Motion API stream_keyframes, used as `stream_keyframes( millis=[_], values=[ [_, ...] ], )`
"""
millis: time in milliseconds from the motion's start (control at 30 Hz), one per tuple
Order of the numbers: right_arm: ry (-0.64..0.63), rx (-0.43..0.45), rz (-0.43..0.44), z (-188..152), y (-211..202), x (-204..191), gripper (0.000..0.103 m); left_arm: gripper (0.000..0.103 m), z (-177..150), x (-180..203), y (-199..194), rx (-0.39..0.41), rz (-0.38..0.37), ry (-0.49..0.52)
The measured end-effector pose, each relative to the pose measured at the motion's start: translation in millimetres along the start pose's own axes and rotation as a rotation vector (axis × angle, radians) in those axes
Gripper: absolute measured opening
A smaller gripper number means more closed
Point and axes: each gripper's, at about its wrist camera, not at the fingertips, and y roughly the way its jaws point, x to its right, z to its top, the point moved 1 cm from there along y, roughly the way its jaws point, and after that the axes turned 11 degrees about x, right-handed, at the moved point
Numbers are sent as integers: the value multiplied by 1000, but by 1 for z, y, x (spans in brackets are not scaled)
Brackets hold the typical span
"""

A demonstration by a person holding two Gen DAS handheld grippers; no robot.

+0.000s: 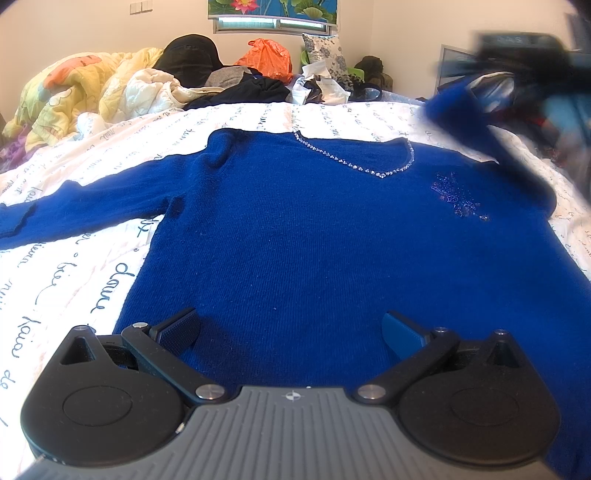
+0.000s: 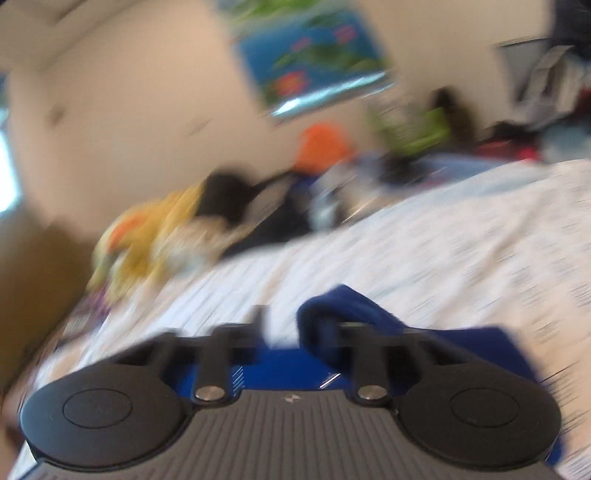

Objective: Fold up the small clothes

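A royal-blue sweater (image 1: 295,229) with a beaded neckline (image 1: 354,162) lies flat, front up, on the white script-print bedsheet (image 1: 258,118). Its left sleeve (image 1: 92,199) stretches out to the left. My left gripper (image 1: 290,325) hovers open over the sweater's lower part with nothing between its fingers. The other sleeve (image 1: 454,110) is lifted off the bed at the upper right, up to my blurred right gripper (image 1: 491,85). In the right wrist view the right gripper (image 2: 294,317) is blurred; the blue sleeve (image 2: 347,306) drapes around its right finger, and white sheet shows in the gap.
The far end of the bed holds a yellow quilt (image 1: 74,88), a black garment heap (image 1: 188,55), an orange plastic bag (image 1: 266,59) and a floral pillow (image 1: 325,51). More clutter sits at the right edge (image 1: 546,125). A wall with a lotus picture (image 1: 273,7) stands behind.
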Motion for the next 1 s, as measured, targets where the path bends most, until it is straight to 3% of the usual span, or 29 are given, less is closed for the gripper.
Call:
stream_keyframes(
  millis=[33, 133, 300, 400, 467, 533, 600, 700, 733, 767, 800, 867, 1000],
  values=[
    [-28, -58, 12, -18, 7, -18, 101, 103, 0, -1, -1, 1, -5, 0],
    [-81, -62, 8, -56, -7, -44, 101, 103, 1, -8, -7, 11, -55, -38],
    [-37, 23, -21, -84, -72, -35, 101, 103, 40, -23, -7, 32, -195, -236],
    [-70, 13, -103, -98, -85, -25, 101, 103, 77, -12, 21, 65, -222, -223],
    [-45, 17, -136, -104, -89, -18, 101, 96, 95, 1, 48, 69, -233, -204],
    [17, 49, -149, -114, -94, -8, 101, 94, 112, 21, 79, 25, -244, -163],
    [39, 46, -171, -117, -96, -5, 101, 93, 120, 41, 113, -62, -303, -152],
    [22, 51, -171, -118, -95, -7, 101, 72, 118, 65, 161, -200, -323, -162],
    [21, 40, -172, -118, -93, -7, 101, 53, 116, 71, 174, -233, -313, -149],
    [22, 28, -171, -118, -91, -7, 101, 29, 118, 75, 181, -201, -274, -118],
    [24, 19, -169, -118, -89, -7, 101, 12, 119, 80, 186, -204, -250, -83],
    [30, 7, -163, -118, -87, -6, 101, 3, 124, 82, 188, -194, -237, -76],
    [45, -13, -155, -120, -85, -4, 101, 3, 152, 62, 154, -47, -239, -71]
  ],
)
